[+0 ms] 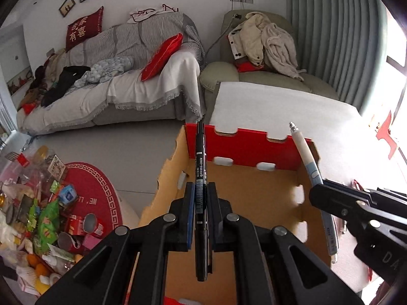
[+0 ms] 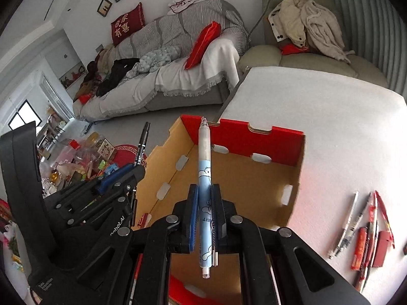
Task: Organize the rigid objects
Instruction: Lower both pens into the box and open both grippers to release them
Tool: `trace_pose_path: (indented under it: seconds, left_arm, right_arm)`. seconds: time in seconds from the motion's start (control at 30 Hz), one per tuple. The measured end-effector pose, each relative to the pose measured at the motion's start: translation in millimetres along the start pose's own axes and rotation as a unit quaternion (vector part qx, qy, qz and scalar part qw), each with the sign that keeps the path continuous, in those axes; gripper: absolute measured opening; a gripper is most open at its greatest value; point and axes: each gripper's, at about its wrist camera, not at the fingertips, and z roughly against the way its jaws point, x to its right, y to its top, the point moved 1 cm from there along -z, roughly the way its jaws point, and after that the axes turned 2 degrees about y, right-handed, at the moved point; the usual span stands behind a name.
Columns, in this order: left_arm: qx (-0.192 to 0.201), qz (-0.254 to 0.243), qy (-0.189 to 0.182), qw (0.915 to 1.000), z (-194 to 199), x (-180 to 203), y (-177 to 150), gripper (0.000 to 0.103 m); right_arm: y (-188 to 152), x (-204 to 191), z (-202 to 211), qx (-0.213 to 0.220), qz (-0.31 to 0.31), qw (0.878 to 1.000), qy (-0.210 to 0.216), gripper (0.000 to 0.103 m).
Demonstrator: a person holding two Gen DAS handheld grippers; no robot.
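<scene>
The left hand-held gripper [image 1: 201, 198] is clamped on a black marker pen [image 1: 200, 167], which points forward along the fingers, above the open cardboard box [image 2: 279, 175]. The right hand-held gripper [image 2: 204, 203] is clamped on a light blue pen [image 2: 204, 175] with a cartoon print, its tip reaching toward the box's red far wall. Both grippers are over the near side of the box, the left one to the left of the right one. The box stands on the white table [image 2: 330, 117]. To the right of the box, several loose pens [image 2: 356, 226] and red items lie on the table. Beyond the box stands a sofa [image 1: 122, 86] with red cushions and, to its right, an armchair [image 1: 267, 73] with clothing on it.
</scene>
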Motion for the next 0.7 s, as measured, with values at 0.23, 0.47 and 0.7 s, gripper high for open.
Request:
trace_pose_path:
  seconds: [0.23, 0.47, 0.7]
  left_arm:
    - [-0.016, 0.004, -0.006, 0.9999, -33.5, 11.3, 12.6, 0.010]
    - [-0.052, 0.000, -0.014, 0.9985, -64.6, 29.1, 12.6, 0.010]
    - [-0.078, 0.000, -0.020, 0.9968, -78.4, 35.0, 10.8, 0.010]
  right_arm:
    - [8.7, 17.5, -19.4, -0.018, -0.012, 1.000, -0.018, 0.010]
    - [11.9, 40.9, -30.5, -0.032, -0.035, 0.998, -0.032, 0.010]
    - [13.6, 46.2, -39.8, -0.042, -0.035, 0.998, -0.040, 0.010]
